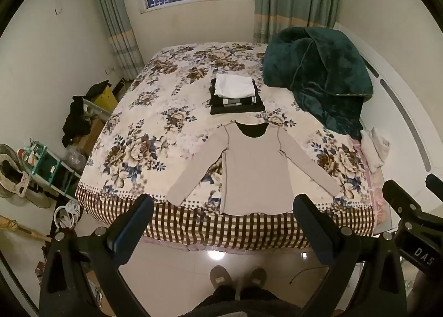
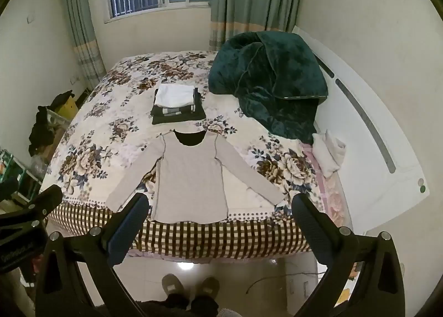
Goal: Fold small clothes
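A light grey long-sleeved top (image 1: 254, 167) lies flat on the bed near its front edge, sleeves spread out, dark neckline facing away. It also shows in the right wrist view (image 2: 191, 175). Behind it sits a stack of folded clothes (image 1: 235, 94), dark items below and a white one on top, which also shows in the right wrist view (image 2: 177, 106). My left gripper (image 1: 221, 206) is open and empty, held above the floor in front of the bed. My right gripper (image 2: 218, 206) is open and empty, beside the left one.
The bed has a floral cover (image 1: 155, 123) with a checked border. A dark green blanket (image 1: 318, 76) is heaped at the back right. A white bundle (image 1: 375, 148) lies at the right edge. Clutter and shelves (image 1: 49, 167) stand on the left. Slippered feet (image 1: 238, 279) stand on the tile floor.
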### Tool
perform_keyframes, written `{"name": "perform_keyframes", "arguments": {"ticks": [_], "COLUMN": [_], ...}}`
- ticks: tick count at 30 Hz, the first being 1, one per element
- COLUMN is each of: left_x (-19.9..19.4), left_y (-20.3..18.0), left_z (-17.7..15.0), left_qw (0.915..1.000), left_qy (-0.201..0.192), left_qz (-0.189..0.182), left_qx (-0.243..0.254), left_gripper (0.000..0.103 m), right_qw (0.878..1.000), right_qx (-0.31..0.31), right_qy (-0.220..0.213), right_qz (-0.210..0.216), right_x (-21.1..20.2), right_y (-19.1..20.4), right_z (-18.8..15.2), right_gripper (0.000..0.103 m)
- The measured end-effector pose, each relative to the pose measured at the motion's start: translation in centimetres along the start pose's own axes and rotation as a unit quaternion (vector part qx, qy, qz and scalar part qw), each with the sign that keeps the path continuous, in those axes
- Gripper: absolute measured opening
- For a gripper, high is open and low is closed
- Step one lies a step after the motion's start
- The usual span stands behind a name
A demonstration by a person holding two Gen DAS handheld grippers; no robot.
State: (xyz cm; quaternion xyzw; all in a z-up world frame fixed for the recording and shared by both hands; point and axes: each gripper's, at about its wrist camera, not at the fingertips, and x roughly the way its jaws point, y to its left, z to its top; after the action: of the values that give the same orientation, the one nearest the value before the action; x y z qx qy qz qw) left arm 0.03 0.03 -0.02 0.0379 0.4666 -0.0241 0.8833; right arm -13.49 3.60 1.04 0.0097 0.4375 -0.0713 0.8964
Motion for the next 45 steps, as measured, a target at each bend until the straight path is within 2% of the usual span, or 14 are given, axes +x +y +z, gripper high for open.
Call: {"name": "perform_keyframes", "arguments": {"ticks": [14,22,24,45], "left_x": [0.3,0.0,-0.8,-1.2], "left_y": [0.1,0.0,1.0,1.4], "left_z": [-0.8,0.3,0.7,1.0], "left_qw": [0.9999,0.9999,0.9999,0.9997], "left_qy": [-0.011,-0.010,-0.013,-0.024], "left_qz": [0.004,0.006,0.005,0.007], "left_qx": [-0.002,0.000,-0.003,-0.005], "left_gripper": [0.103,0.103,0.103,0.103], "right_qw": [1.000,1.000,1.000,1.000], "right_qx": [0.003,0.002,0.003,0.001], "right_qy": [0.005,0.004,0.003,-0.003], "right_qz": [0.007,0.009,0.006,0.004], "right_x": [0.1,-0.3,-0.2,-1.9], "right_y": [0.0,0.3,0.3,1.6], "right_z": [0.1,0.1,0.0,2.2], "right_gripper": [0.103,0.103,0.103,0.103]}}
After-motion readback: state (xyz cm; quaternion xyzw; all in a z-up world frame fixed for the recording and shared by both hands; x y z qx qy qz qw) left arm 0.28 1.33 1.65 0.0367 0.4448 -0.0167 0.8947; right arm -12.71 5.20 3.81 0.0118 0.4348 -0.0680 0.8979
